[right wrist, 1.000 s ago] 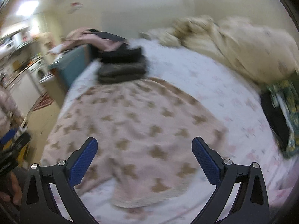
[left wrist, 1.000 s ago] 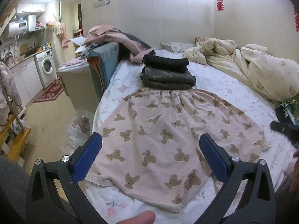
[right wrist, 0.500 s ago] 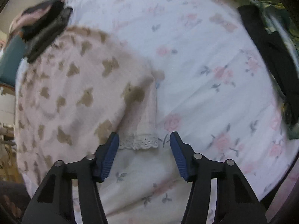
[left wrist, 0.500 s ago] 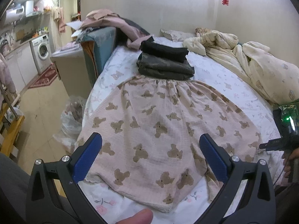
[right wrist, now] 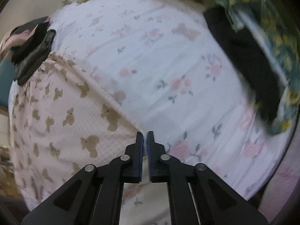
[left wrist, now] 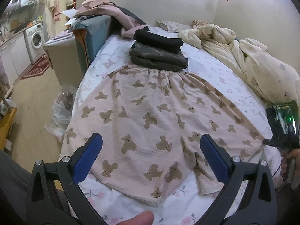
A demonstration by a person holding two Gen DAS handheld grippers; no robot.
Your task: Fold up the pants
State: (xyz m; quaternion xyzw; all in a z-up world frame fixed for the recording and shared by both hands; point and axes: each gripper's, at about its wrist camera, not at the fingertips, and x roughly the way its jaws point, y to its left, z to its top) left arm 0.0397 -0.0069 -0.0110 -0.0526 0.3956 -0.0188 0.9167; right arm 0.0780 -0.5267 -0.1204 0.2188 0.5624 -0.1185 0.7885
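Folding starts from the hem corner, so the grip there should be deep enough to catch both layers of cloth before any lift; a shallow pinch on the lace edge alone would likely slip. I judge the sensible move is to raise that corner low and carry it across toward the frame's left, keeping the waistband anchored so the pants do not drag.

The pants lie spread flat on the bed, filling the centre of the left wrist view, waistband at the top just touching the pile of dark folded clothes, hems at the bottom.

The right gripper sits at lower centre of its view, fingers drawn almost together with only a thin slit between them, tips on the pants' right edge; it appears pinched on the cloth there, though the fabric between the pads is hard to make out.

The left gripper hovers over the hems, fingers spread wide, holding nothing.
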